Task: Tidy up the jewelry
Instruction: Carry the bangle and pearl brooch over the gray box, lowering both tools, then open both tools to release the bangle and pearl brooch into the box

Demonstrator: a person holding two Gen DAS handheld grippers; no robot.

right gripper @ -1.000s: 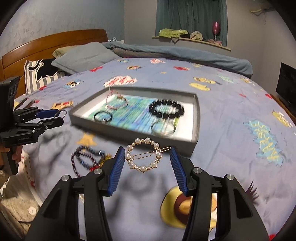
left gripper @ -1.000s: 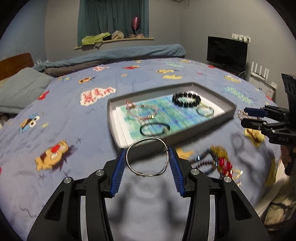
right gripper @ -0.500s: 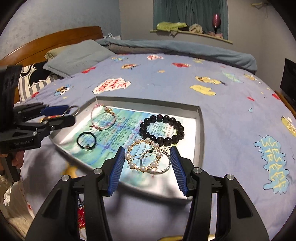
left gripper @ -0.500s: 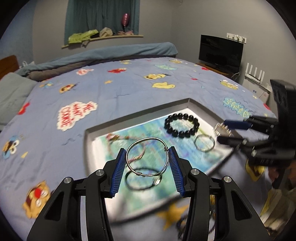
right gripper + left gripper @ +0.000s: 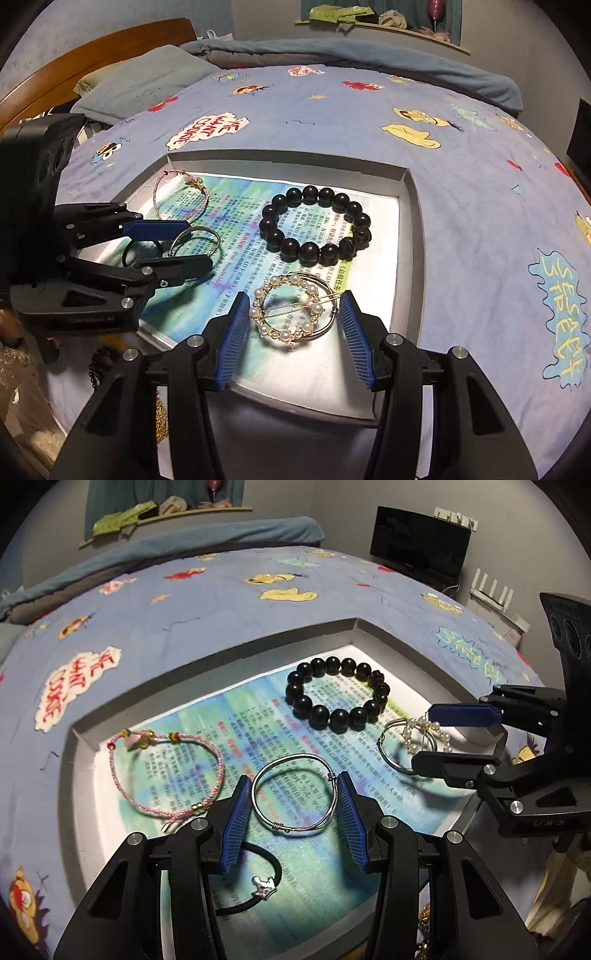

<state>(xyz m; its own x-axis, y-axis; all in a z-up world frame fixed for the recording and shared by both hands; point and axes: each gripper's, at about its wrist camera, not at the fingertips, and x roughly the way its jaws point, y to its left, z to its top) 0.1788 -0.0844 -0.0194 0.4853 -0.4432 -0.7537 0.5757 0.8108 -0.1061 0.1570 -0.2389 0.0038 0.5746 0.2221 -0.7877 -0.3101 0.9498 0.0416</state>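
Left claw [image 5: 295, 808] clamps a wire bangle [image 5: 294, 793] by its rim, over the tray's [image 5: 373, 629] near edge. Right claw [image 5: 291, 317] likewise grips a pearl clip [image 5: 286, 310] above the tray's near right corner, over a ring [image 5: 325, 291]. Both pieces look light, stiff and slippery; edge holds suit. Bare paper lies centre, between the bead bracelet [image 5: 338, 699] and cord bracelet [image 5: 166, 771].

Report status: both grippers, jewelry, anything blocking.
Left gripper holds silver bangle. Right gripper holds pearl clip. Both over tray; steel ring under clip.
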